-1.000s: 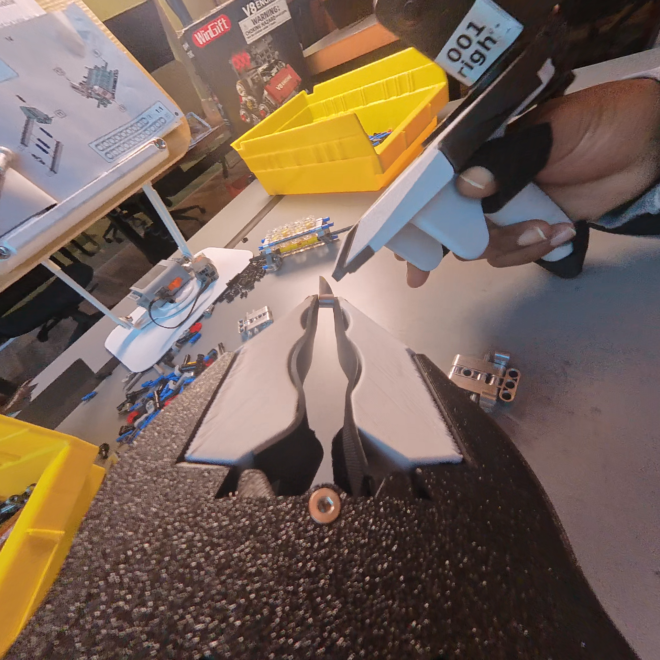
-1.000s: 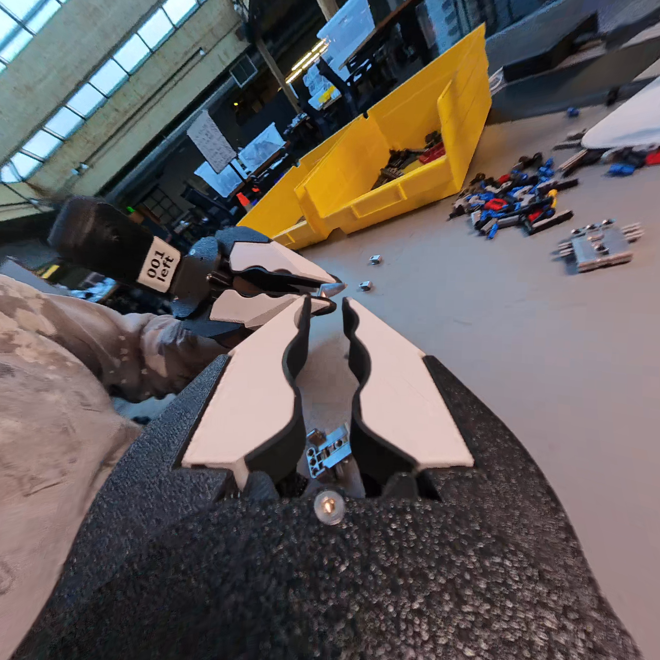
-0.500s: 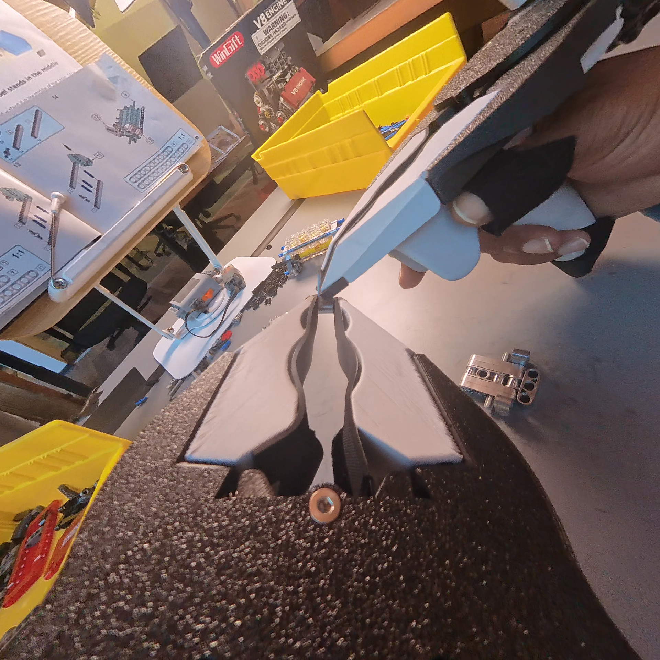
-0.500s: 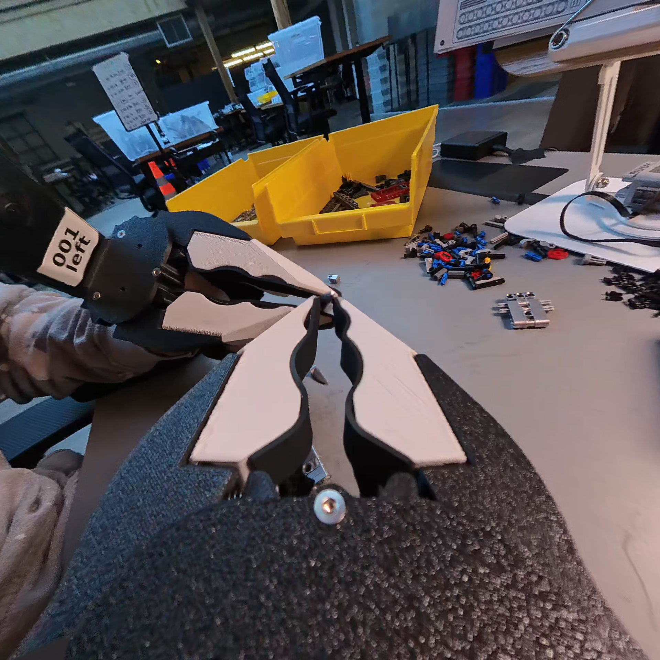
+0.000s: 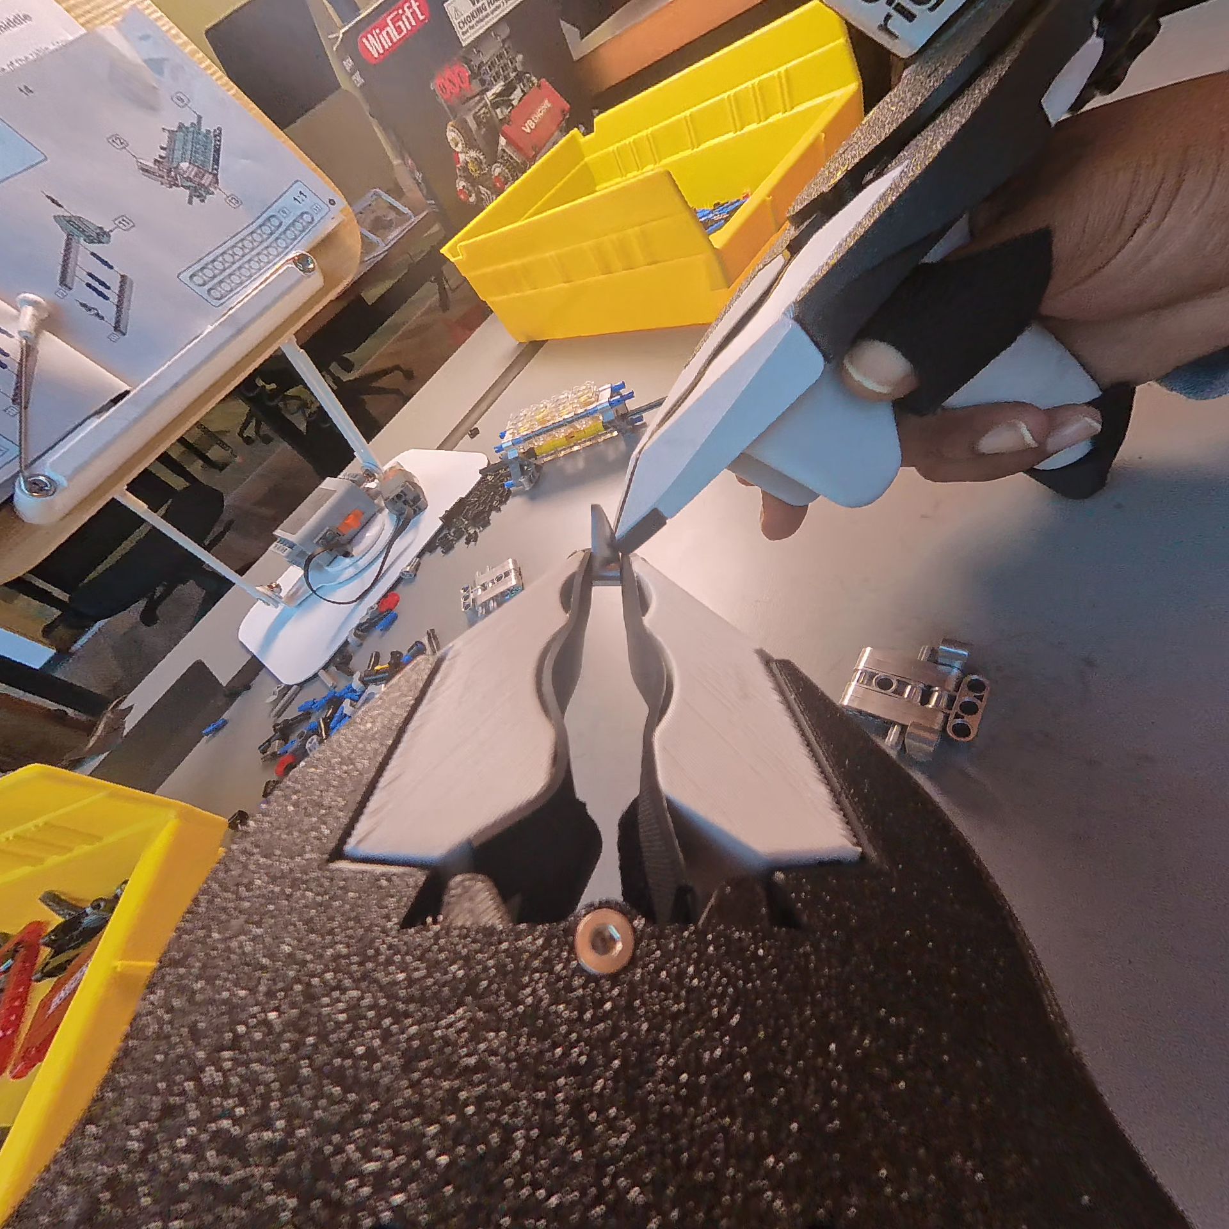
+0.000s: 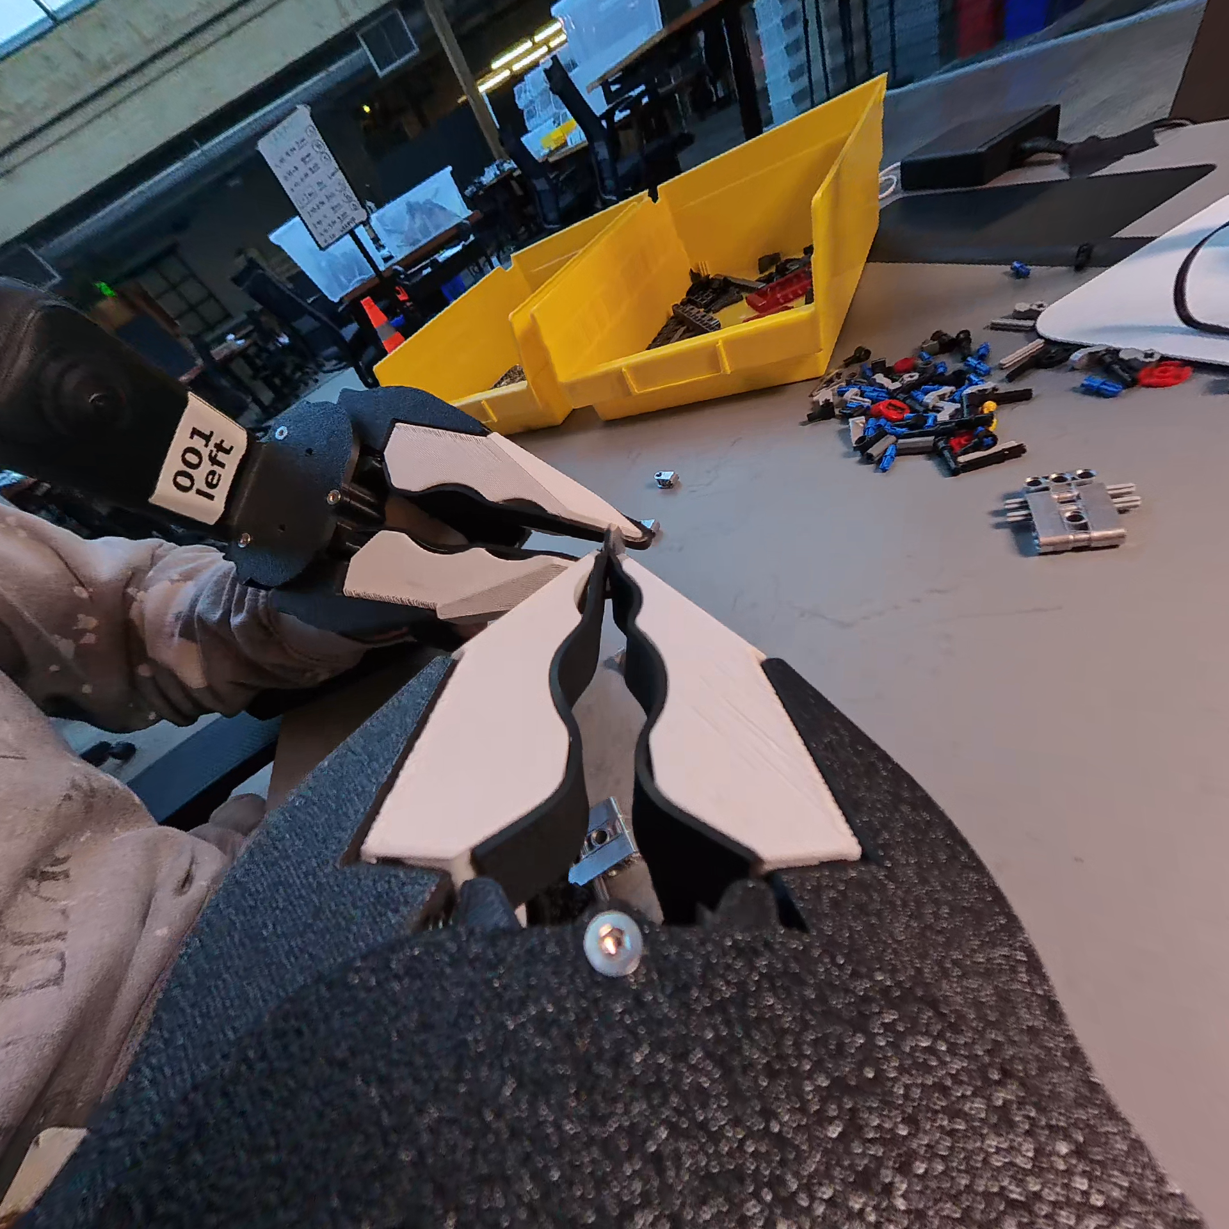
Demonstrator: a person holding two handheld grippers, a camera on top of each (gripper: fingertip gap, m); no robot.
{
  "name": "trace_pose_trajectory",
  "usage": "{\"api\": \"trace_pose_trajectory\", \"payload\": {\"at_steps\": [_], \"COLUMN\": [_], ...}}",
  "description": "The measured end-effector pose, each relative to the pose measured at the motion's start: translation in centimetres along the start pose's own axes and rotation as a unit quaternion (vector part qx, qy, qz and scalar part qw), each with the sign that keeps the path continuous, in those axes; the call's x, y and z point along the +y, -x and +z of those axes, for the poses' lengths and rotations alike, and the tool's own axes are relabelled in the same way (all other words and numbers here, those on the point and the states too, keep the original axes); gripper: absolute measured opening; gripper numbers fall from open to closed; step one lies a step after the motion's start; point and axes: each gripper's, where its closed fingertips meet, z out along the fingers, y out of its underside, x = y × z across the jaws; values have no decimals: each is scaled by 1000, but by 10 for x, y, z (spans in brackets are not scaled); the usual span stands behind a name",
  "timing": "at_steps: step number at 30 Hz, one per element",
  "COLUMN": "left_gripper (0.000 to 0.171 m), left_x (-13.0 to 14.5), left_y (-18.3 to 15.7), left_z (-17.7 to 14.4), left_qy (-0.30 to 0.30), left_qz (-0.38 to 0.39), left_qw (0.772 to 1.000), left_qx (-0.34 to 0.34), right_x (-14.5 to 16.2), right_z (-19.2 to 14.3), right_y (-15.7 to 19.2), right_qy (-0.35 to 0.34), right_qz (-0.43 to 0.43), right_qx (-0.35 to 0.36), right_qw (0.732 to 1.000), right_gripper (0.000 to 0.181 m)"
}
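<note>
My left gripper (image 5: 604, 565) is shut on a small grey piece (image 5: 602, 535) that sticks up from its tips, above the grey table (image 5: 997, 598). My right gripper (image 5: 632, 532), held by a hand, comes in from the upper right and its tip meets that piece. In the right wrist view my right gripper (image 6: 607, 552) has its tips closed together against the left gripper (image 6: 632, 532), where the grey piece (image 6: 650, 527) shows at the tip. A silver-grey block assembly (image 5: 914, 698) lies on the table to the right; it also shows between the right fingers (image 6: 608, 841).
Yellow bins stand at the back (image 5: 638, 266), at the near left (image 5: 80, 931) and across the table (image 6: 698, 312). An instruction booklet on a stand (image 5: 133, 199), a grey motor box (image 5: 346, 525), loose small parts (image 6: 918, 419), a grey pinned plate (image 6: 1071, 512) and a clear-and-yellow assembly (image 5: 565, 425) lie about.
My right gripper has moved in to the left gripper's tip and its fingers have closed from open to shut. The left gripper stays shut on the grey piece.
</note>
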Motion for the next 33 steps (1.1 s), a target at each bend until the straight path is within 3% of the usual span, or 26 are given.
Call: {"api": "trace_pose_trajectory", "payload": {"at_steps": [18, 23, 28, 33], "left_gripper": [6, 6, 6, 6], "left_x": [8, 9, 6, 7], "left_y": [-2, -2, -1, -1], "left_z": [-3, -3, -3, -4], "left_qy": [16, 11, 14, 21], "left_qz": [29, -19, 26, 74], "left_qw": [999, 1000, 1000, 997], "left_qx": [-2, 18, -7, -25], "right_x": [7, 7, 4, 6], "right_z": [2, 2, 5, 6], "right_y": [0, -2, 0, 3], "right_qy": [20, 23, 14, 25], "right_qz": [-7, -16, 15, 11], "right_qx": [-11, 1, -11, -16], "right_qw": [1000, 1000, 1000, 999], "right_gripper": [0, 3, 12, 4]}}
